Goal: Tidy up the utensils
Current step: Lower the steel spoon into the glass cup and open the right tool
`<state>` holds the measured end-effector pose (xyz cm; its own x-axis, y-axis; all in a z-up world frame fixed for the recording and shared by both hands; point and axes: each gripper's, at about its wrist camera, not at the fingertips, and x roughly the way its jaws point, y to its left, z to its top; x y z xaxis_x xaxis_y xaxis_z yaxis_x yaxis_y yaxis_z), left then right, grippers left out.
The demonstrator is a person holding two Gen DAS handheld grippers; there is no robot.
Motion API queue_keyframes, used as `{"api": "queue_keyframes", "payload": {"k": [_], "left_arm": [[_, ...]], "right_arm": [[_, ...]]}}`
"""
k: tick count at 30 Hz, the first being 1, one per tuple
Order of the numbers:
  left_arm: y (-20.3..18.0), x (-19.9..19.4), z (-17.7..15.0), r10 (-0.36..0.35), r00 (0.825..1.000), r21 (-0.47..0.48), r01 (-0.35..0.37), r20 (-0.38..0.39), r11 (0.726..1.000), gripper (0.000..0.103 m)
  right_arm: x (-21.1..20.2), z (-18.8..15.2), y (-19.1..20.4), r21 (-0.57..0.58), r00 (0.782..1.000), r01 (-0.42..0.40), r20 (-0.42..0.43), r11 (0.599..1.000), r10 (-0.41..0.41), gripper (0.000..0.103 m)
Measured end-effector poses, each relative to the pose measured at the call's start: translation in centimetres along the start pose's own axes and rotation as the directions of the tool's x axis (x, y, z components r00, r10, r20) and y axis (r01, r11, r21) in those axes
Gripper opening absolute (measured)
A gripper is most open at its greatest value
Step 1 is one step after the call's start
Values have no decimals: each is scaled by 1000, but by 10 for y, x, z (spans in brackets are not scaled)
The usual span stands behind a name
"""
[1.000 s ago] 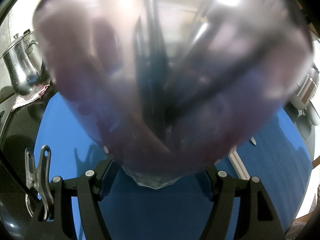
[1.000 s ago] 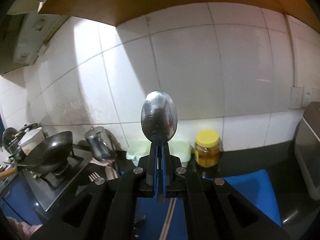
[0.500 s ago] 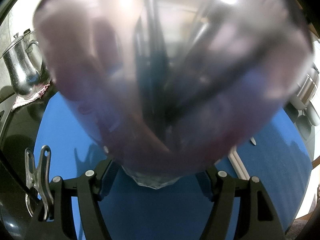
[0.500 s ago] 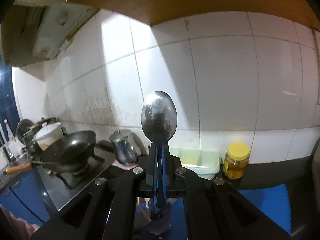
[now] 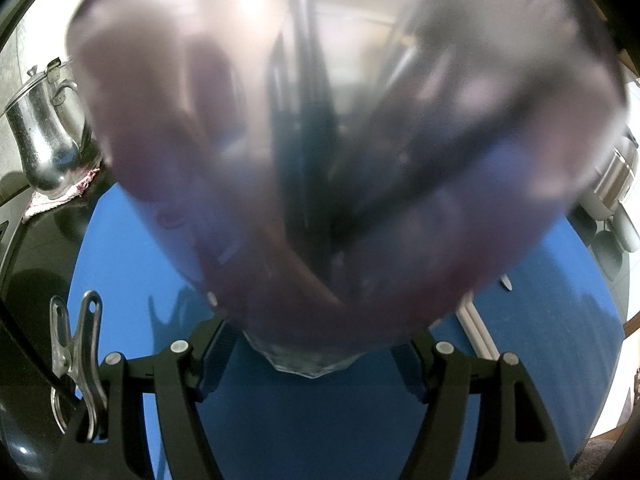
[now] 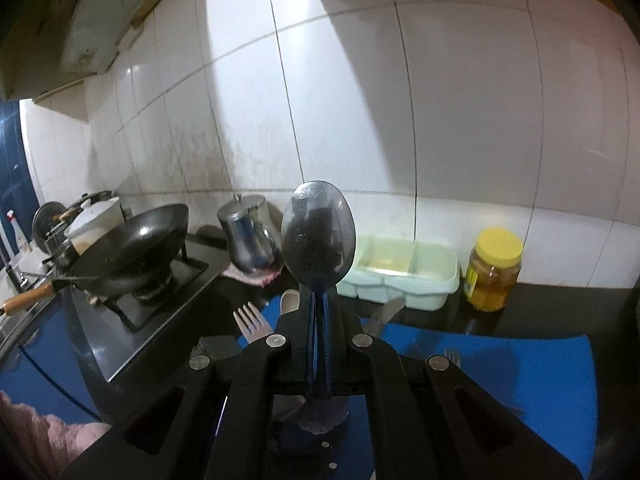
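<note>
The main risk is the spoon [image 6: 318,236] missing the mouth of the cup [image 5: 320,152]. The cup already holds a fork [image 6: 251,322] and what looks like a knife [image 6: 386,312], both leaning outward, so a spoon handle coming down at a slant could strike one of them or the rim and slide in the grip. The spoon is pinched only by its thin handle, bowl up, so a knock could twist it between the pads or drop it onto the blue mat [image 5: 132,264]. A hard push could also tip the cup, since it is clasped only low down near its base.

The right gripper [image 6: 320,320] points forward and somewhat downward toward the far tiled wall, its fingers pressed together on the spoon handle, with the bowl standing upright in front of the metal jug [image 6: 250,246] and the pale green tray [image 6: 400,276]. The cup sits directly below and just beyond it.

The left gripper [image 5: 316,352] tilts steeply down over the mat, its fingers clamped on either side of the cup, which fills most of its view. The cup is blurred there, so its contents read only as dark streaks.
</note>
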<state>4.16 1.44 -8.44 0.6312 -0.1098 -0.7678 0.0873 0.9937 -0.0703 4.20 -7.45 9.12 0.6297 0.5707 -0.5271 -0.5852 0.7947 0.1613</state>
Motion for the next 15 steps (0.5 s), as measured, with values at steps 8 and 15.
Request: {"api": "queue_keyframes", "payload": {"k": [8,15], "left_arm": [[2,-3,1,1,1000,-2,-1,0,1000,74],[0,-5,2,-3,1000,-19,3,-3,1000,74]], "right_arm": [[14,-14,4,-9,998,-15,-68,1000,14,5],[19,-15,5,9,994,-39,-103,999,40,10]]}}
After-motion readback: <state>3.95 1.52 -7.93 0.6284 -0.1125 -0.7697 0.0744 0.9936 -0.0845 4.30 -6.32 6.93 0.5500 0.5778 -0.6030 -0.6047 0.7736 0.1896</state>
